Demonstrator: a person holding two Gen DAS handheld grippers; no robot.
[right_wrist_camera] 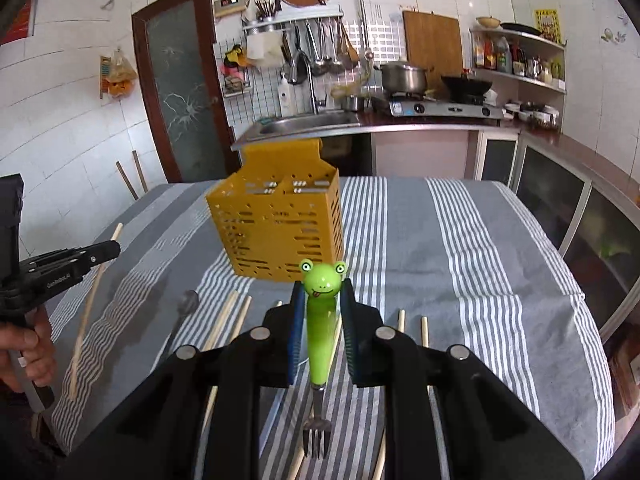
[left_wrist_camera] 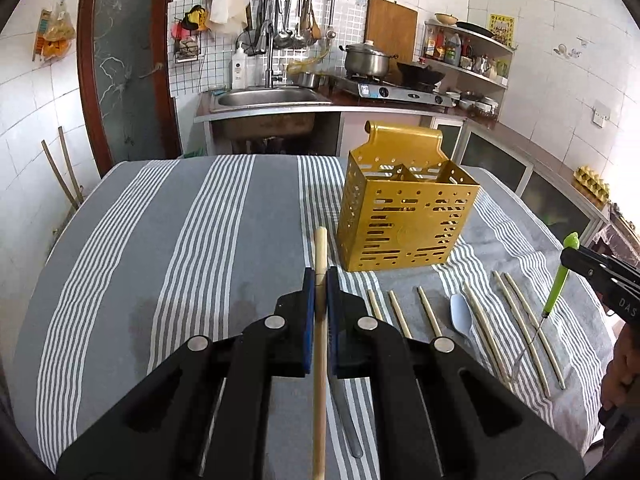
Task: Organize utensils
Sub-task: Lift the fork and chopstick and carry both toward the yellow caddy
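A gold perforated utensil holder [left_wrist_camera: 406, 216] stands upright on the striped tablecloth; it also shows in the right wrist view [right_wrist_camera: 280, 232]. My left gripper [left_wrist_camera: 321, 280] is shut on a wooden chopstick [left_wrist_camera: 320, 248], held above the cloth left of the holder. My right gripper [right_wrist_camera: 322, 300] is shut on a green frog-handled fork [right_wrist_camera: 321, 320], tines pointing back toward the camera. It also shows in the left wrist view [left_wrist_camera: 560, 276]. Several chopsticks [left_wrist_camera: 516, 320] and a blue spoon [left_wrist_camera: 460, 316] lie on the cloth in front of the holder.
A knife [left_wrist_camera: 348, 420] lies under my left gripper. The table's striped cloth [right_wrist_camera: 460, 260] stretches right of the holder. Behind are a sink [left_wrist_camera: 268, 98], a stove with pots [left_wrist_camera: 392, 84] and cabinets.
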